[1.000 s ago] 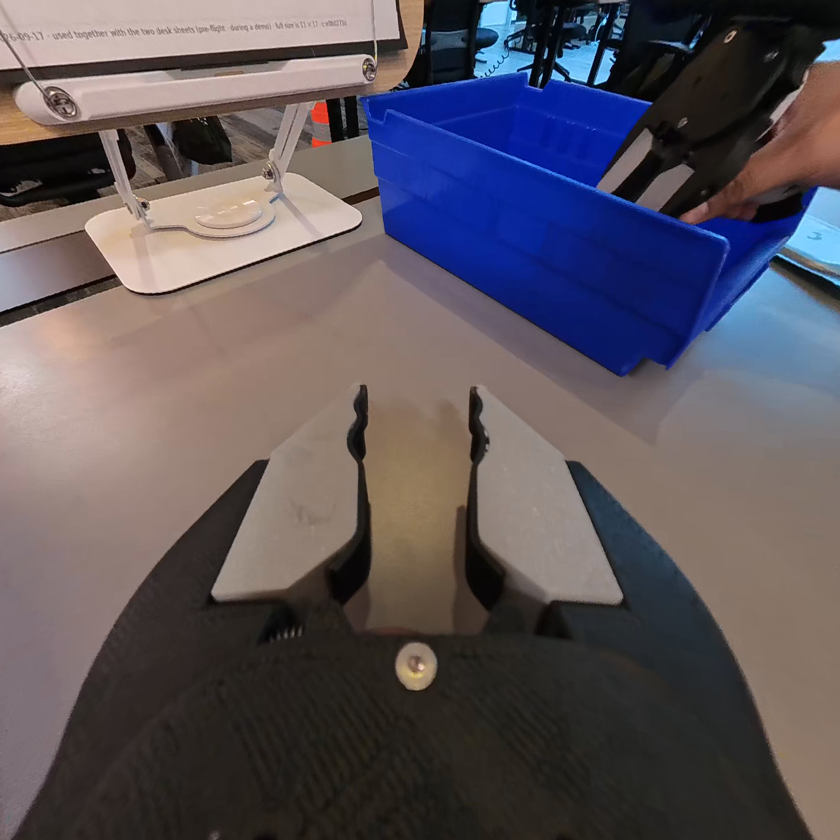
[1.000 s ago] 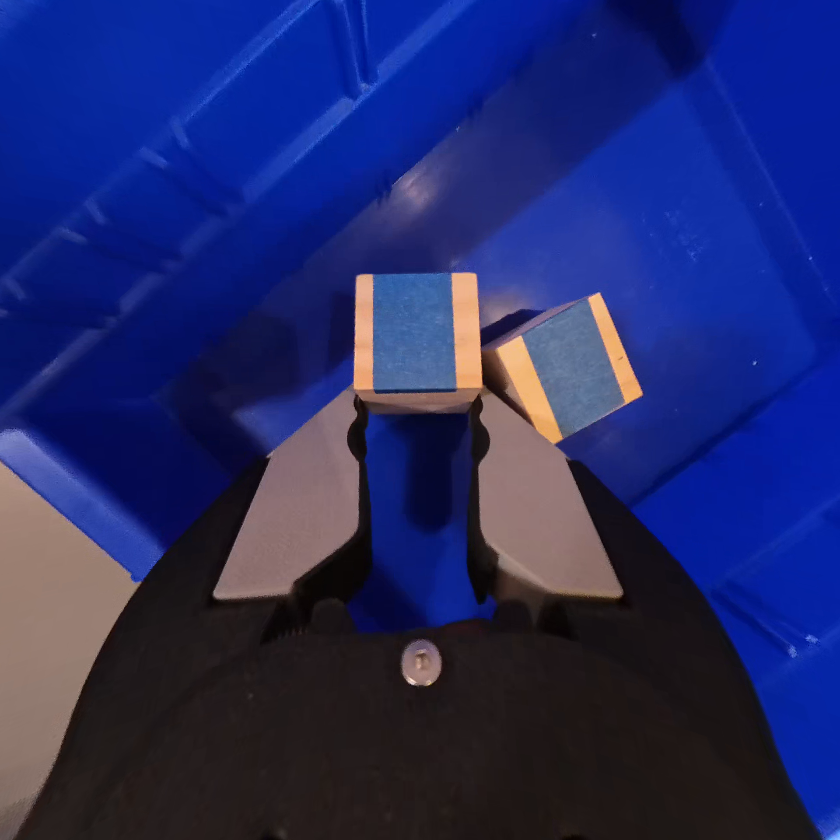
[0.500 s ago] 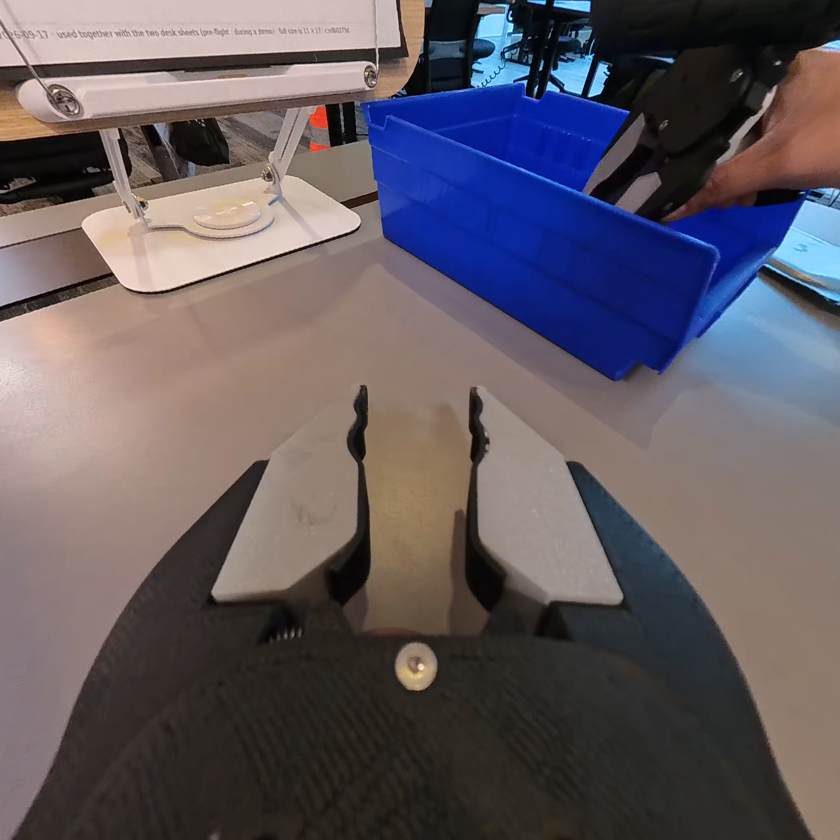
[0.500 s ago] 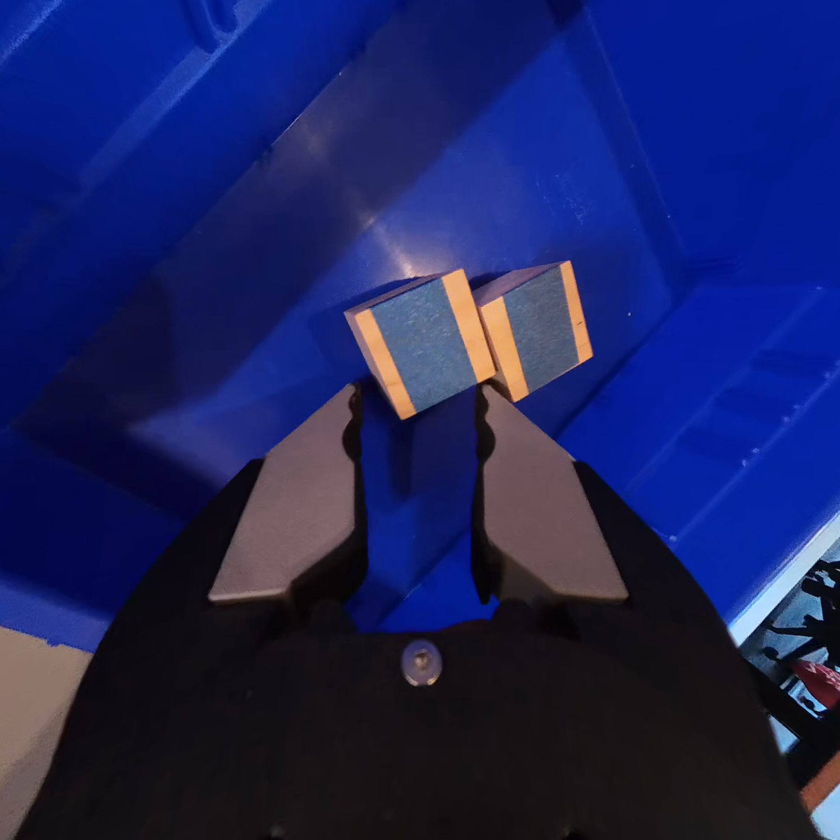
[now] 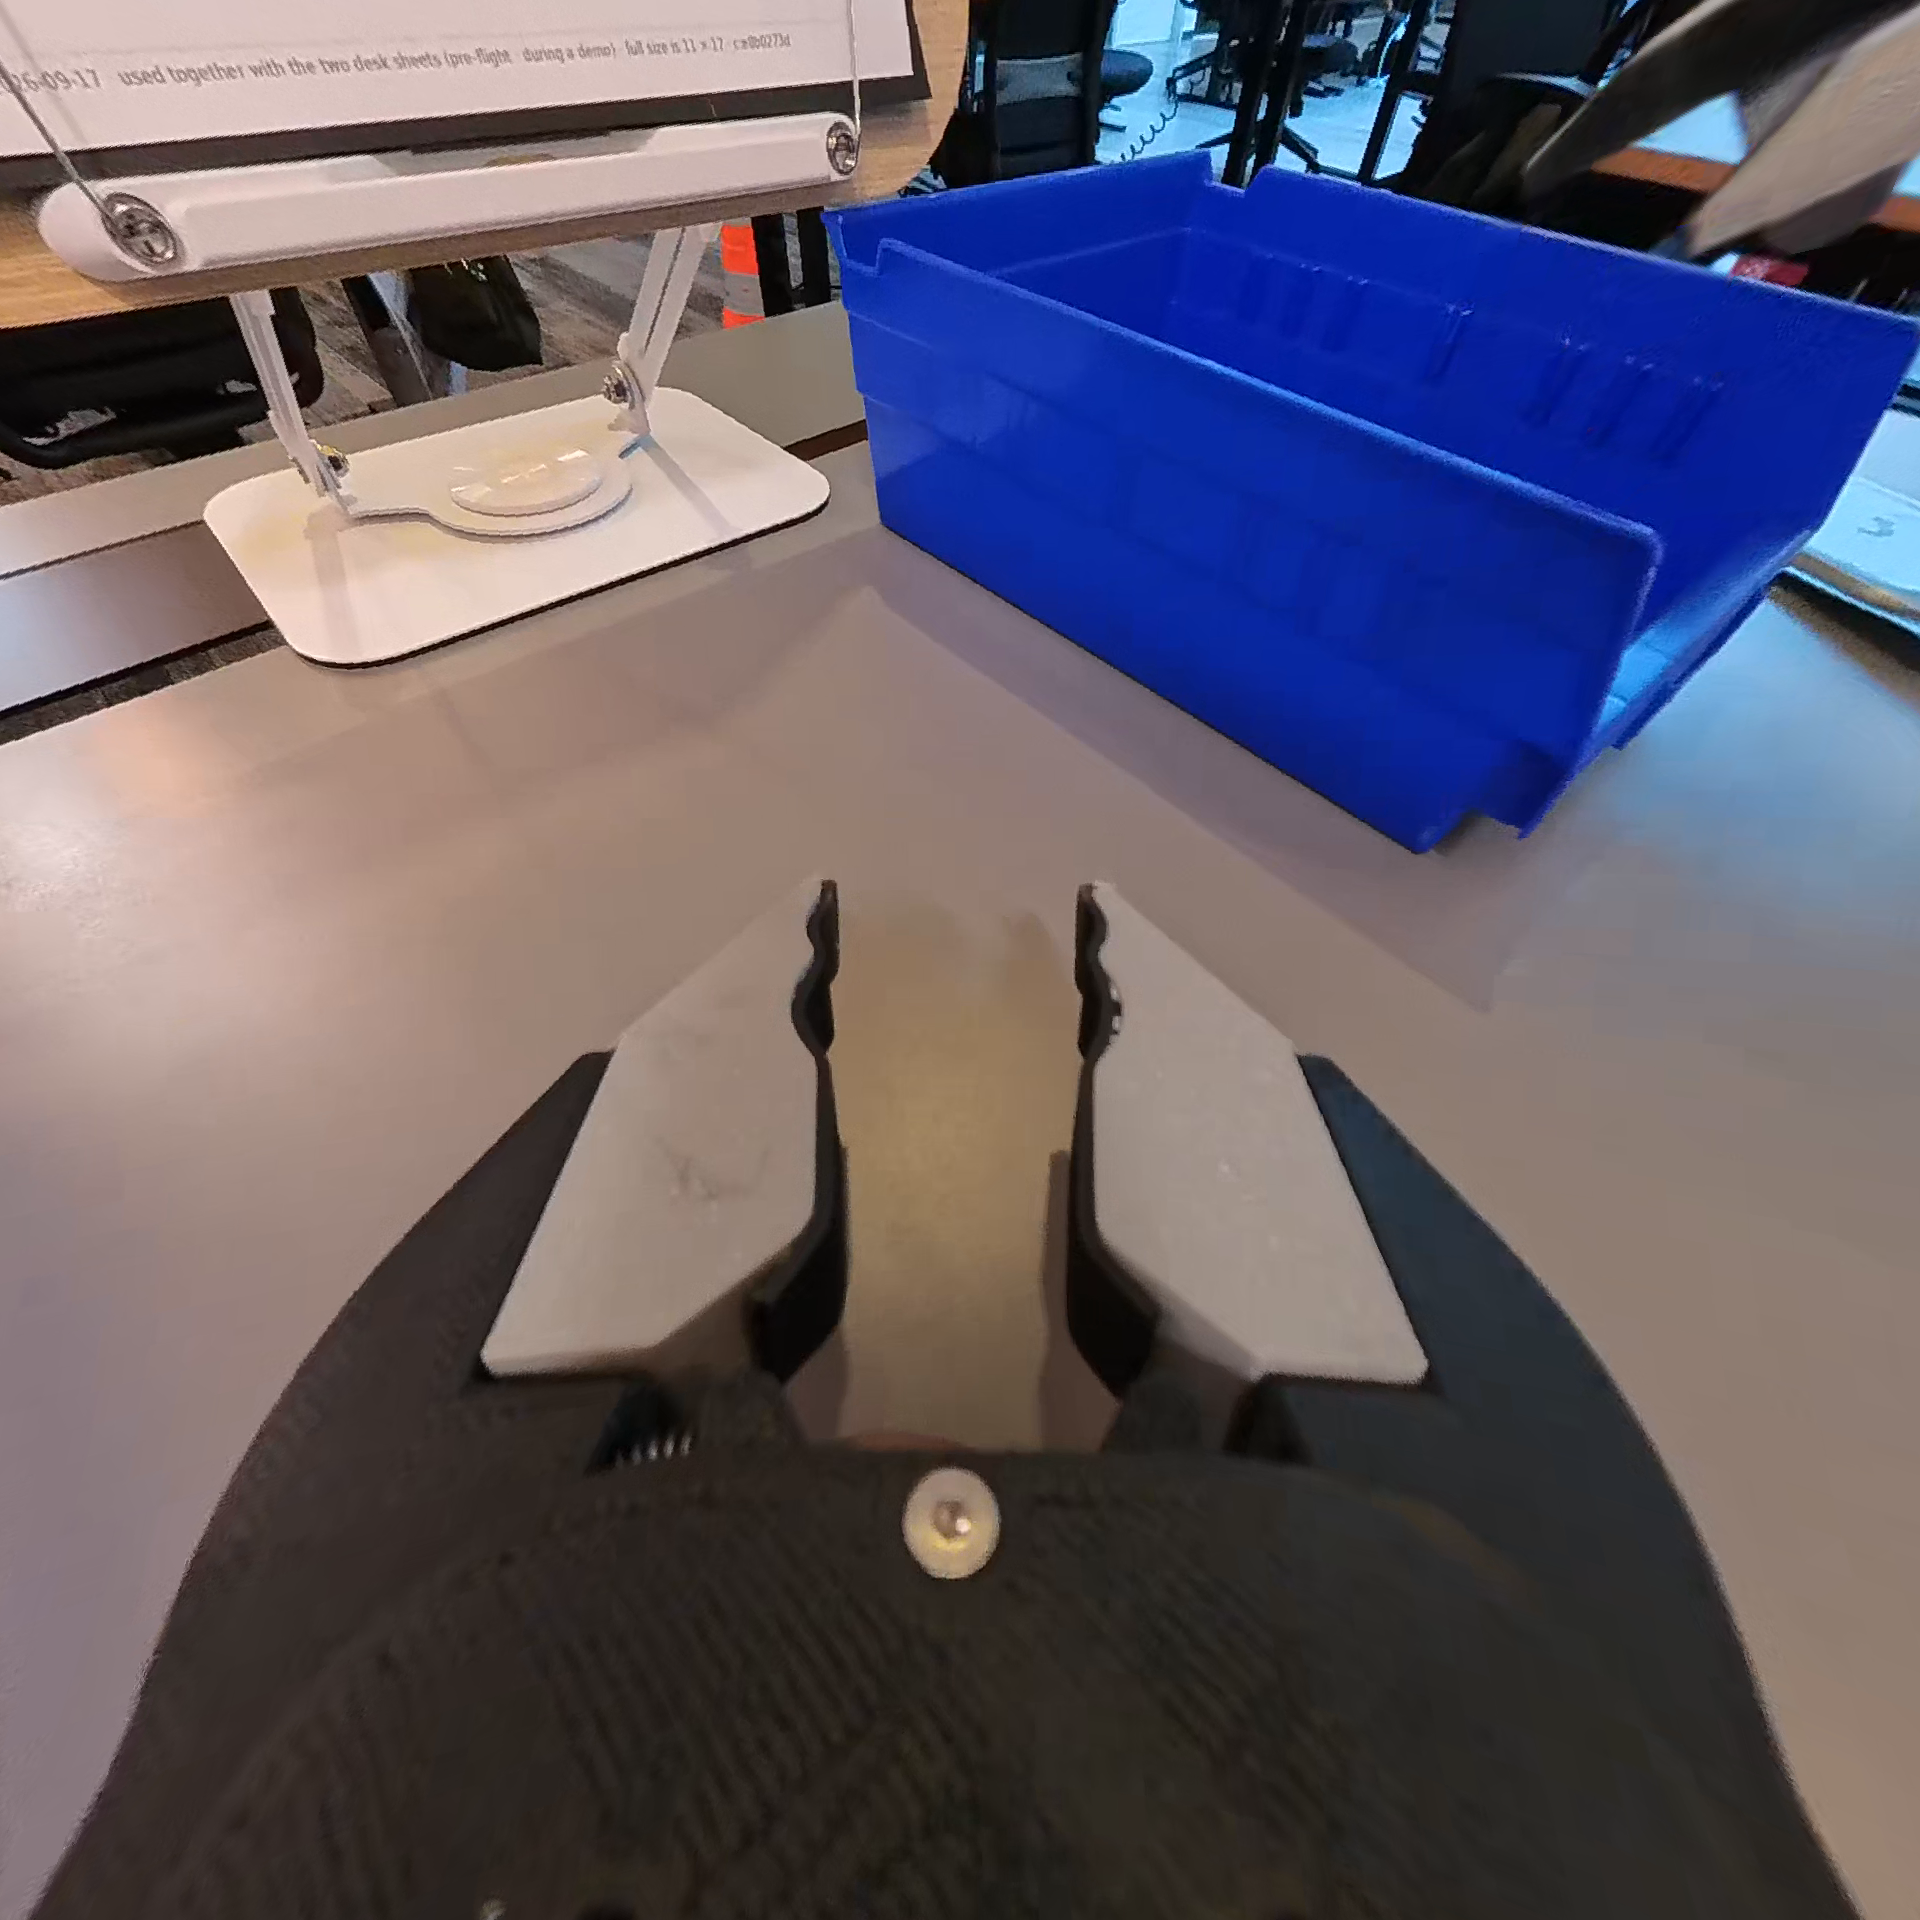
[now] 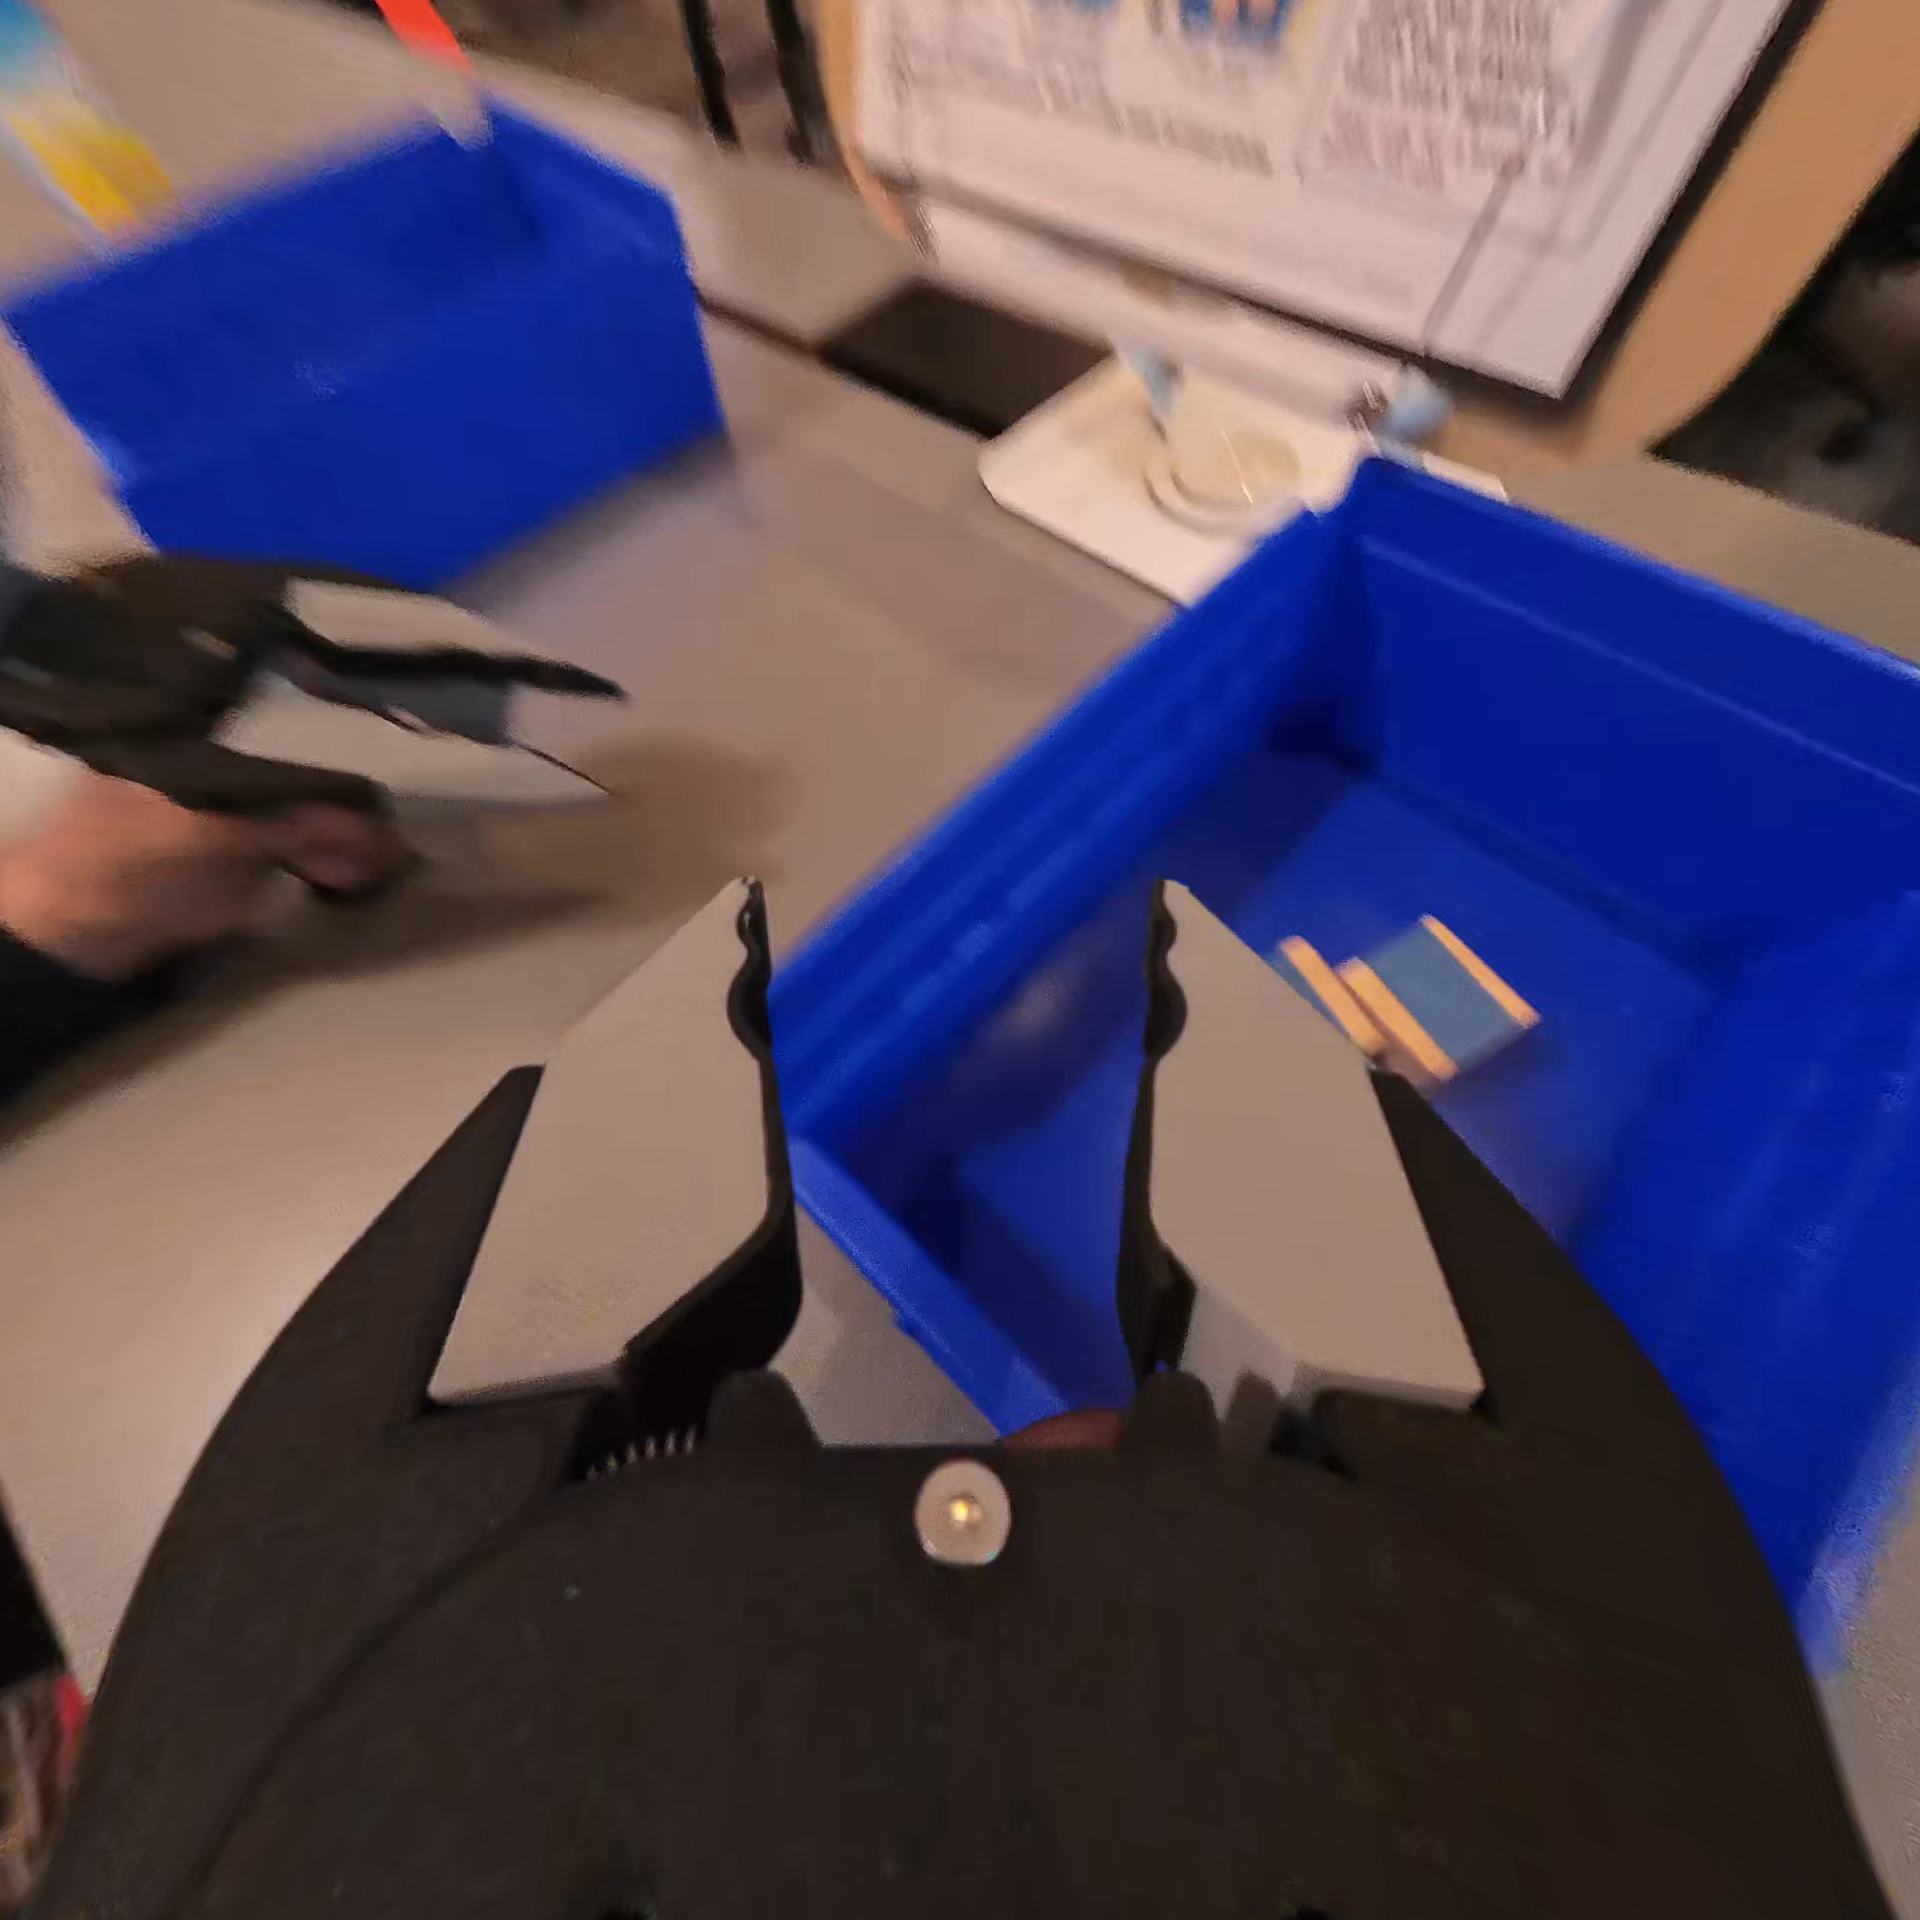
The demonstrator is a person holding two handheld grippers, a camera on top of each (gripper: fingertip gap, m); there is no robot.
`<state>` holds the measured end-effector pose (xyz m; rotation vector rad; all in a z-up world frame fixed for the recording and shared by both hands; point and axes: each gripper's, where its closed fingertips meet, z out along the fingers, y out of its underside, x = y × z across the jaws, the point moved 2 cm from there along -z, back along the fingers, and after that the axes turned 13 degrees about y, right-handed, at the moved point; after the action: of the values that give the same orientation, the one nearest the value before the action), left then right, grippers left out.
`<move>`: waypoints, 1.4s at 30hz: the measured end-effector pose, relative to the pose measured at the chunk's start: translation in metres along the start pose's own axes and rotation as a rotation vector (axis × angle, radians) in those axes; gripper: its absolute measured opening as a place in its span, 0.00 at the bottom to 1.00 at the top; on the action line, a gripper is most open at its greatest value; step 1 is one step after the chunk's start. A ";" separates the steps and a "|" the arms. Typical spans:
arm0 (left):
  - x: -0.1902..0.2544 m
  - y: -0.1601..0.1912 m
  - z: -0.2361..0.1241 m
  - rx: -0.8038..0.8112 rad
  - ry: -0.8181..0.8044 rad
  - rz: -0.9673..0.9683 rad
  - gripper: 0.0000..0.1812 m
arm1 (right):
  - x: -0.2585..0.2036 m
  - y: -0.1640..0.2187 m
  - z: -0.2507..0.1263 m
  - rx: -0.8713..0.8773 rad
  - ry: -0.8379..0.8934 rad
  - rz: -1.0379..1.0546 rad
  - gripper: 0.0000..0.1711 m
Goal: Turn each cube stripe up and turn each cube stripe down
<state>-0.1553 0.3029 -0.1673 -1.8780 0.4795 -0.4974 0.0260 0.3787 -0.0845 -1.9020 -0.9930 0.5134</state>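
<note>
Two wooden cubes lie side by side on the floor of the blue bin [image 6: 1039, 790], blue stripes facing up. The right cube [image 6: 1444, 992] shows fully; the left cube [image 6: 1311, 971] is partly hidden behind my right finger. My right gripper [image 6: 956, 894] is open and empty, raised above the bin's near corner, well short of the cubes. My left gripper [image 5: 956, 904] is open and empty, low over the grey table [image 5: 416, 935], left of the bin [image 5: 1247, 499]. It also shows blurred in the right wrist view [image 6: 597, 732], held by a hand.
A white stand [image 5: 520, 520] holding a board stands behind the bin. A second blue bin [image 6: 364, 343] sits farther off on the table. The right gripper appears blurred at the top right of the left wrist view [image 5: 1766, 125].
My right gripper let go of the left cube, set beside the other stripe up, then rose out of the bin and opened wider. The left gripper stayed almost still.
</note>
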 end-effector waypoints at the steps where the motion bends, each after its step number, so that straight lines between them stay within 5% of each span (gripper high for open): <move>1: 0.000 0.000 -0.001 0.001 -0.005 0.003 0.24 | -0.013 -0.008 -0.007 0.074 -0.039 0.034 0.41; 6: 0.002 -0.008 -0.016 0.005 -0.087 0.063 0.26 | -0.100 -0.026 -0.030 0.383 -0.251 0.081 0.34; 14: 0.018 -0.021 -0.121 0.060 -0.227 0.070 0.23 | -0.173 0.014 0.021 0.409 -0.298 -0.067 0.33; 21: -0.077 -0.008 -0.234 -0.112 -0.487 -0.080 0.25 | -0.179 0.018 0.021 0.389 -0.327 -0.038 0.34; 27: -0.105 0.053 -0.208 -0.348 -0.424 -0.253 0.00 | -0.173 0.022 0.020 0.383 -0.330 -0.005 0.35; 33: -0.066 0.028 -0.172 -0.335 -0.287 -0.140 0.04 | -0.169 0.026 0.025 0.366 -0.303 -0.019 0.35; 35: -0.073 0.019 -0.177 -0.368 -0.350 -0.105 0.14 | -0.169 0.028 0.026 0.360 -0.296 -0.024 0.35; 42: -0.109 0.043 -0.176 -0.555 -0.409 -0.280 0.24 | -0.171 0.029 0.028 0.351 -0.295 -0.035 0.34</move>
<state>-0.3460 0.2124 -0.1623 -2.5262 0.0760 -0.1486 -0.0814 0.2476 -0.1308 -1.5204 -1.0424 0.9048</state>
